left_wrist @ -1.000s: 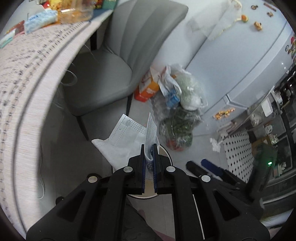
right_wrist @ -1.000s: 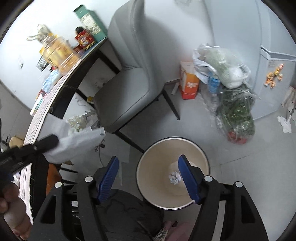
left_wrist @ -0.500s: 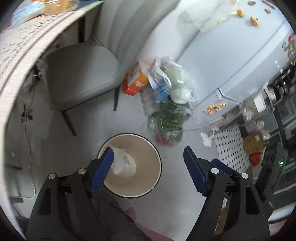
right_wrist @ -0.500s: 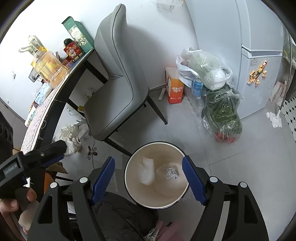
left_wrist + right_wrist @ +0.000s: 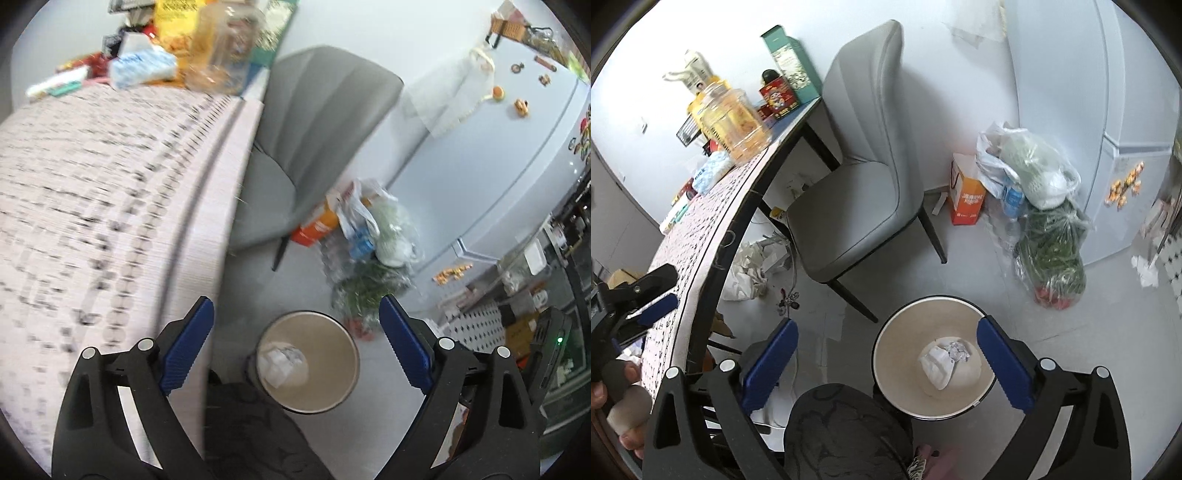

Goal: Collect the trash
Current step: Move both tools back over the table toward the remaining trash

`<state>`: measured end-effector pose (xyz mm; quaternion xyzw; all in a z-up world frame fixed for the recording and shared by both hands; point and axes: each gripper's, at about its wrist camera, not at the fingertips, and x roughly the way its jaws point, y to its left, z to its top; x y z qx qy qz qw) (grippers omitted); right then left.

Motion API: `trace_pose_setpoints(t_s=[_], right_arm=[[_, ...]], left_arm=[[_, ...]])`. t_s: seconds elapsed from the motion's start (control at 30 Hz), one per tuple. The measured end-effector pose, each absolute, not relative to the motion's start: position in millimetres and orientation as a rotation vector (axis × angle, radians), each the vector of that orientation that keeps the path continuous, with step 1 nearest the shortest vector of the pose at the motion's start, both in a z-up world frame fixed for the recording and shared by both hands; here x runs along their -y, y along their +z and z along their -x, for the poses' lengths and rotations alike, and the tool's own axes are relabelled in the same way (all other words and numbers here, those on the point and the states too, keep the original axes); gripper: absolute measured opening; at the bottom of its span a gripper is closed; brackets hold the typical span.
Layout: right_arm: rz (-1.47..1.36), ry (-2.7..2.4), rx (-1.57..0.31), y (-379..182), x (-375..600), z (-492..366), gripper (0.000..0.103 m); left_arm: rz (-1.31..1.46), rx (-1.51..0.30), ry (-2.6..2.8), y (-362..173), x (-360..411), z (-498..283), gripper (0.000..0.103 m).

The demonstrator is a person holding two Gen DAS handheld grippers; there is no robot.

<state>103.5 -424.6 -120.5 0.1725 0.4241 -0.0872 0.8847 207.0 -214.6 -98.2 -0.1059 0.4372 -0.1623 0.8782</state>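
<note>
grey chair [image 5: 864, 177], table [image 5: 92, 184], fridge [image 5: 498, 166], orange box [image 5: 967, 195]

mask [image 5: 936, 363] now in bin [image 5: 886, 343], l tongs [image 5: 296, 341] emptied

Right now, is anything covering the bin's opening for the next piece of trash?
Nothing visible does. The bin stands uncovered on the floor, holding only a white sheet and a crumpled wad at its bottom. Both tongs, left and right, are open and empty.

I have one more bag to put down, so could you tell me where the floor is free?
Bare floor lies between the bin, the chair legs and the fridge. It is crowded along the wall, with the orange box and bags, and under the table, where crumpled paper lies.
</note>
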Motion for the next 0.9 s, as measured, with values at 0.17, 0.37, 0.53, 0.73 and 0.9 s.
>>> trace_pose_setpoints(t_s=[0.17, 0.37, 0.53, 0.73, 0.9], right_arm=[[-0.304, -0.173, -0.867, -100.5, 382.5, -111.1, 0.095], [-0.262, -0.152, -0.883, -86.6, 338.7, -123.8, 0.095], [-0.230, -0.091, -0.821, -73.7, 306.9, -122.3, 0.095], [-0.186, -0.048, -0.758, -55.5, 273.7, -119.2, 0.095], [-0.128, -0.018, -0.751, -51.4, 246.1, -118.6, 0.095]], left_arm=[[0.251, -0.846, -0.261, -78.8, 178.6, -195.1, 0.092], [0.282, -0.752, -0.126, -57.3, 124.5, -175.2, 0.097], [0.314, -0.729, -0.021, -53.1, 87.1, -162.4, 0.097], [0.309, -0.620, 0.012, -42.2, 50.2, -134.5, 0.097], [0.302, -0.567, 0.026, -32.0, 27.3, -112.7, 0.097]])
